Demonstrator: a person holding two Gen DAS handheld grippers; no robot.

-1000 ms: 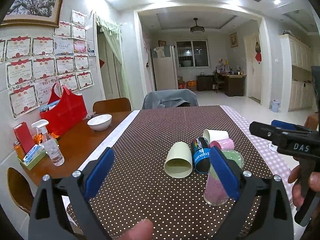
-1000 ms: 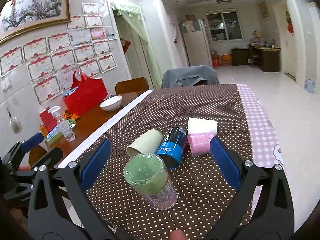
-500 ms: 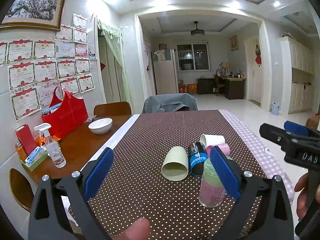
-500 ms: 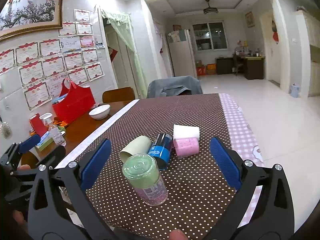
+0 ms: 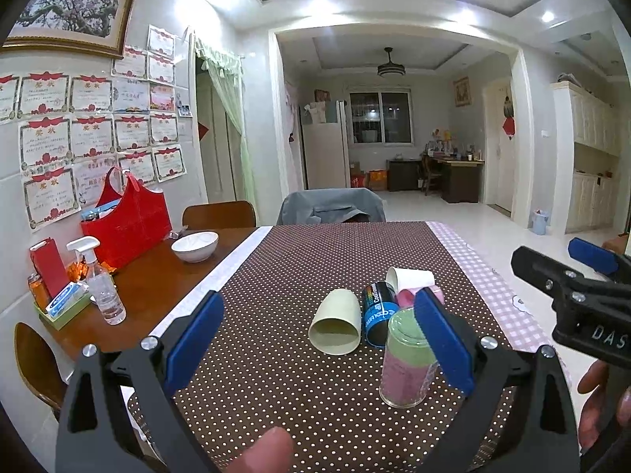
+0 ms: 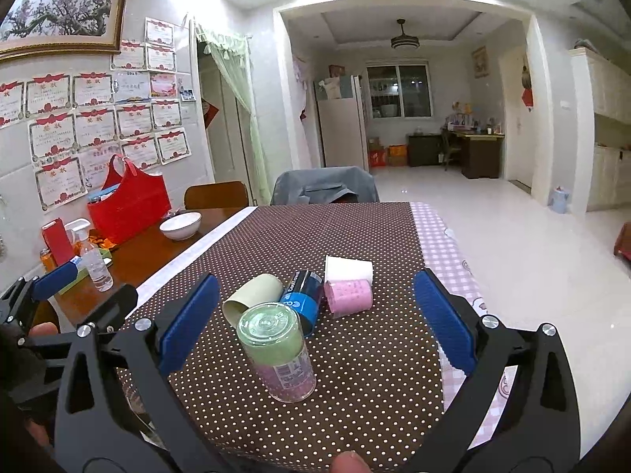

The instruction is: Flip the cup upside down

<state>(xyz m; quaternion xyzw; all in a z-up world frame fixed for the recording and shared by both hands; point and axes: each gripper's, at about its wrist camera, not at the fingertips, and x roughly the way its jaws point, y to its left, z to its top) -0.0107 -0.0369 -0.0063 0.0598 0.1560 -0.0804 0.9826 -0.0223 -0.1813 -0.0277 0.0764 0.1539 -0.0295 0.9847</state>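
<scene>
A clear glass cup (image 6: 278, 352) with a green and pink lining stands upside down on the dotted brown tablecloth (image 6: 378, 358); it also shows in the left wrist view (image 5: 406, 362), partly behind the right finger. Behind it lie a pale green cup (image 5: 336, 327), a blue can (image 5: 376, 311), a pink cup (image 6: 349, 295) and a white cup (image 6: 347, 268), all on their sides. My left gripper (image 5: 319, 339) is open and empty, back from the cups. My right gripper (image 6: 311, 325) is open and empty, the upturned cup standing free between its fingers.
On the bare wood at the left stand a white bowl (image 5: 195, 245), a red bag (image 5: 126, 220), a spray bottle (image 5: 103, 291) and small boxes. A chair with a grey jacket (image 5: 329, 205) is at the far end. The pink checked cloth (image 6: 445, 252) edges the table's right side.
Both grippers have drawn back and risen from the cups, so the table looks farther away. The upturned glass cup has stayed in place.
</scene>
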